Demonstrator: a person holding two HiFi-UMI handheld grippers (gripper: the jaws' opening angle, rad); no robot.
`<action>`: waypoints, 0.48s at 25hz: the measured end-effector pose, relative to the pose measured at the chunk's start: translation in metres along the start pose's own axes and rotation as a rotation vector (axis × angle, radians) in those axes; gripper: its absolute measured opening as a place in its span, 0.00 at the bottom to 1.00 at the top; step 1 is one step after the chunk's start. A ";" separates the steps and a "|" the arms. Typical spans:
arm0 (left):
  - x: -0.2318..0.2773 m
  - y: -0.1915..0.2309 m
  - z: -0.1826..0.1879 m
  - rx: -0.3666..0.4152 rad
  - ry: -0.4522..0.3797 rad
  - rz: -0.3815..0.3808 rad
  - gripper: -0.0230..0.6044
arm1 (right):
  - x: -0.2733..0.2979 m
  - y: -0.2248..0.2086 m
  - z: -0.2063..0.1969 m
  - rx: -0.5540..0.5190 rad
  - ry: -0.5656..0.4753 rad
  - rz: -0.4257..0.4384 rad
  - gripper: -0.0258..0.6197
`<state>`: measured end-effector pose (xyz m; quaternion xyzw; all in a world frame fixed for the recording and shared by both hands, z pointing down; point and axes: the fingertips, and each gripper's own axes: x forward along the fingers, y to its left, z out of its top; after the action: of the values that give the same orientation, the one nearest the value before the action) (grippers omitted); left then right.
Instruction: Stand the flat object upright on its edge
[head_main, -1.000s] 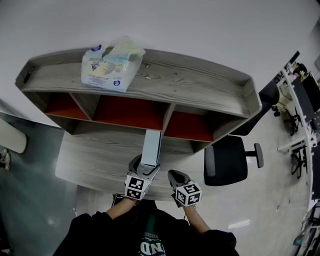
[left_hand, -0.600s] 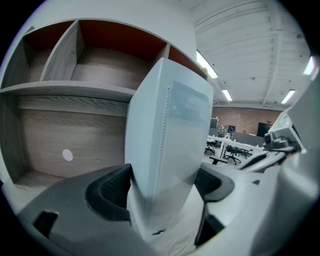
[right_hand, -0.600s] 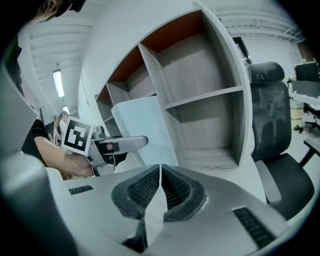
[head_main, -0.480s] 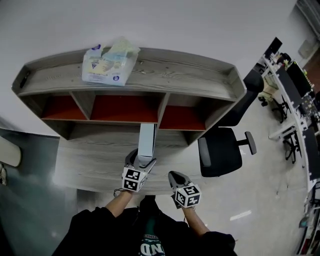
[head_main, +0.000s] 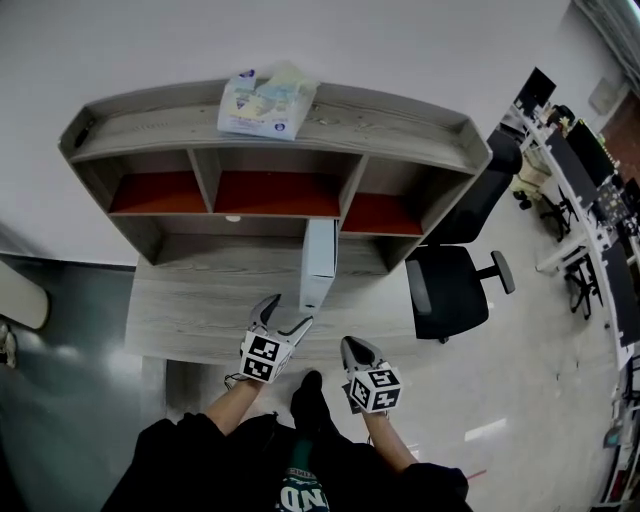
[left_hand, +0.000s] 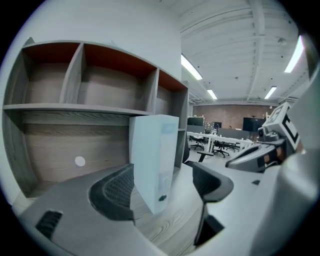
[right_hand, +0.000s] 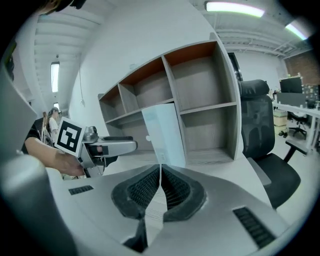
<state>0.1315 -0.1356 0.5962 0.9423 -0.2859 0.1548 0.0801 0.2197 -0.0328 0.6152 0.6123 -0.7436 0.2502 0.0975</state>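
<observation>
The flat pale blue box (head_main: 318, 262) stands upright on its narrow edge on the grey wooden desk (head_main: 190, 310), just in front of the hutch. My left gripper (head_main: 287, 312) is open right behind the box, and its jaws are clear of it. In the left gripper view the box (left_hand: 154, 159) rises between the two spread jaws of the left gripper (left_hand: 162, 186) without touching either. My right gripper (head_main: 352, 347) hangs shut and empty at the desk's front edge. The right gripper view has its pads (right_hand: 150, 187) pressed together, with the box (right_hand: 164, 135) ahead and the left gripper (right_hand: 107, 147) at the left.
A hutch (head_main: 280, 150) with three red-backed compartments stands at the back of the desk. A plastic packet (head_main: 265, 100) lies on top of it. A black office chair (head_main: 450, 290) is to the right of the desk. More desks and chairs (head_main: 590, 190) stand at the far right.
My left gripper was shut on the box; now it has let go, opened and drawn back a little. The box stands by itself. The right gripper has stayed shut.
</observation>
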 end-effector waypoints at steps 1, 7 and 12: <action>-0.011 -0.002 0.000 0.011 -0.005 -0.005 0.61 | -0.003 0.008 0.000 -0.006 -0.008 -0.005 0.10; -0.076 -0.020 -0.009 0.058 -0.017 -0.016 0.23 | -0.027 0.058 0.008 -0.077 -0.065 0.000 0.10; -0.120 -0.035 -0.014 0.073 -0.037 -0.028 0.06 | -0.047 0.089 0.011 -0.105 -0.114 0.011 0.10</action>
<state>0.0532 -0.0418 0.5667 0.9513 -0.2681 0.1464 0.0423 0.1475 0.0134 0.5616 0.6156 -0.7633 0.1762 0.0857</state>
